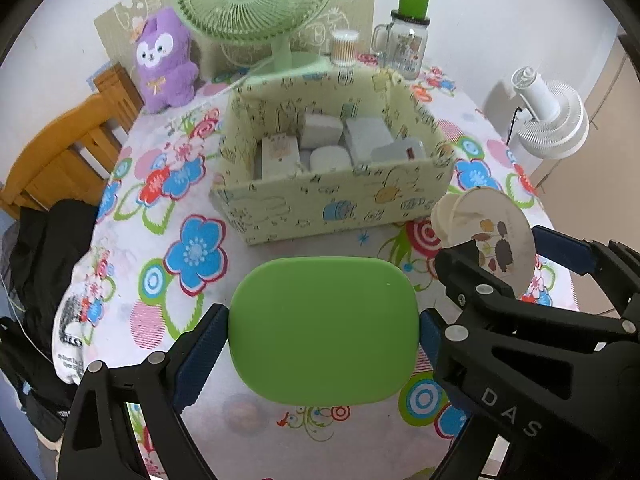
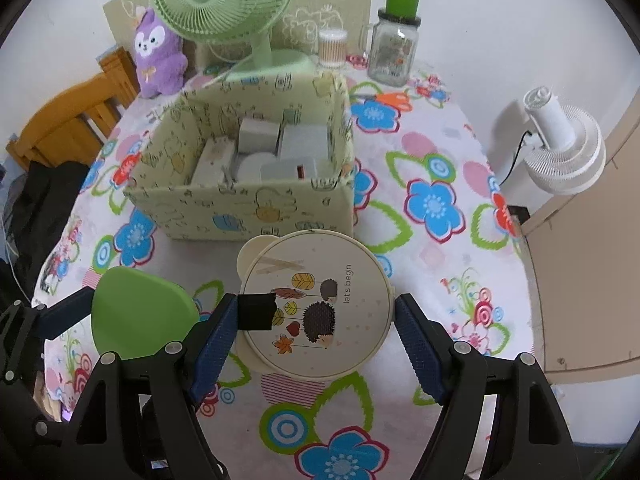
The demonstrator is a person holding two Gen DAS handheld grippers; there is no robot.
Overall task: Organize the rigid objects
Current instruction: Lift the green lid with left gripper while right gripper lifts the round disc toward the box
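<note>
Left tongs (image 1: 324,330) were spread wide and clamped on a smooth green rounded-rectangle plastic case (image 1: 324,330), blue pads on both its sides, held above the flower-print bench (image 1: 168,208). Right tongs (image 2: 316,312) gripped a round cream case with a hedgehog print (image 2: 316,312), pads on both edges, also off the bench. A pale-green cartoon-print storage box (image 2: 240,216) sat just behind both, holding white and grey boxes (image 2: 280,148).

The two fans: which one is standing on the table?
The green fan, on its stand behind the patterned box. The white fan is off to the side, beyond the table's edge.
</note>
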